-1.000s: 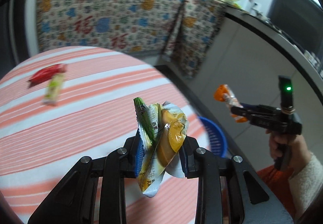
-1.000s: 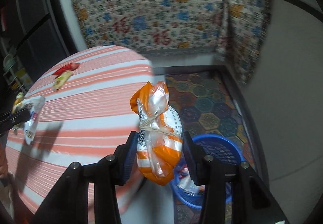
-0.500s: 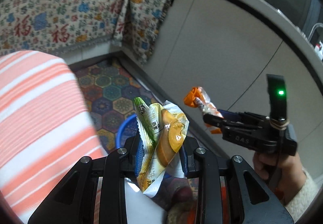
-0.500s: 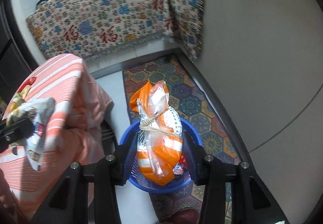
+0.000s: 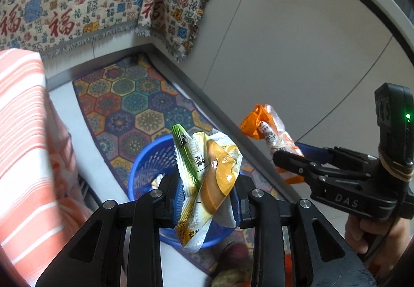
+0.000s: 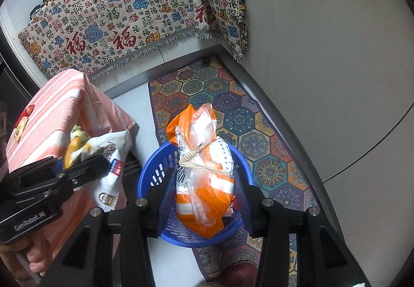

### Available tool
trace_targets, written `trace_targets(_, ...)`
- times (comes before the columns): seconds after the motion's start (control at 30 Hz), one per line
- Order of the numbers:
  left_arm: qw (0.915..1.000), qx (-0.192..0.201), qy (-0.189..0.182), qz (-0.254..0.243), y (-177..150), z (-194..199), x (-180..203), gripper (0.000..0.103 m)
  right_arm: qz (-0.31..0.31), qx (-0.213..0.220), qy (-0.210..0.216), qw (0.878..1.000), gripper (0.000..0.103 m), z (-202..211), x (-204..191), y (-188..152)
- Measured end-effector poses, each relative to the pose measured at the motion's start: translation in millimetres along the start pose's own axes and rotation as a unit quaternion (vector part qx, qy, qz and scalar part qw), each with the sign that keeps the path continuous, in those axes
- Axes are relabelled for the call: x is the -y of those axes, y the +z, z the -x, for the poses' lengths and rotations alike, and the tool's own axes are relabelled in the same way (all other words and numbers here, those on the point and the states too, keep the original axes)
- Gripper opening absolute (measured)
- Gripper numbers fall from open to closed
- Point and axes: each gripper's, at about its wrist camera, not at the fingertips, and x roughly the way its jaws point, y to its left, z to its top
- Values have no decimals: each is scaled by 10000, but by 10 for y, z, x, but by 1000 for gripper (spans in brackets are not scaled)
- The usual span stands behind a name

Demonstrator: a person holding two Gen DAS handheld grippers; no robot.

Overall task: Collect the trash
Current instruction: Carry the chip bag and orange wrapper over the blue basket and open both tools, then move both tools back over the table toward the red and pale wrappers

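Observation:
My left gripper (image 5: 205, 199) is shut on a green, white and yellow snack wrapper (image 5: 207, 178), which hangs over the blue mesh basket (image 5: 145, 173) on the floor. My right gripper (image 6: 205, 199) is shut on an orange and clear plastic bag (image 6: 204, 173), also above the blue basket (image 6: 155, 170). In the left wrist view the right gripper (image 5: 289, 155) shows at the right with the orange bag (image 5: 264, 126). In the right wrist view the left gripper (image 6: 85, 165) shows at the left with its wrapper (image 6: 108, 157). Some trash lies inside the basket.
The table under an orange-striped cloth (image 6: 64, 111) stands left of the basket, with a red wrapper (image 6: 24, 112) and a yellow one (image 6: 20, 129) on it. A patterned rug (image 6: 233, 111) lies under the basket. A grey cabinet wall (image 6: 323, 54) runs on the right. A shoe tip (image 6: 238, 274) is near.
Both grippers swung away from the table top to the right and down, and now hang over the blue basket. Each kept its hold on its wrapper.

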Motion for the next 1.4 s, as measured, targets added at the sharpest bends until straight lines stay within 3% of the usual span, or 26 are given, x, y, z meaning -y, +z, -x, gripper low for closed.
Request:
trace_targets(0.13,10000,-61,14,42,45,-132,-51,39,156,-28,66,9999,47,-104,-12,-1)
trace_targets(0.2,9999,-30,-73,145,77,-164,-88,64,255,-11,58,9997,55,-142,-43,-9)
trace_targets(0.4,9997,175,-53,172,122,3,-115,75,542,18,-158,9984,56,-141,-132,-3)
trace_targets(0.57,9986,516,59,27,74,539,-90,85,580,357,-185,9975,56,13,-189,85)
trace_targets(0.7,9962,755,425,-46,-82,1068,-255,97,815,721,-214,9938,56,171,-389,126)
trace_targets(0.83,9912,659,1140,110,-362,1458,-745,97,1230,1035,-77,9870,57,309,-770,105)
trace_targets(0.97,9783,555,1931,505,-681,1767,-1421,97,1740,1092,216,9784,57,334,-1264,-64)
trace_targets(1.13,9562,500,2676,1077,-1044,2130,-2298,97,2170,786,782,9698,57,274,-1985,-281)
trace_targets(1.27,9399,442,3053,1465,-1219,2316,-2879,97,2662,541,1102,9561,57,234,-2736,-463)
trace_targets(1.4,9298,449,3221,1727,-1326,2464,-3285,98,2950,300,1268,9466,57,117,-3487,-600)
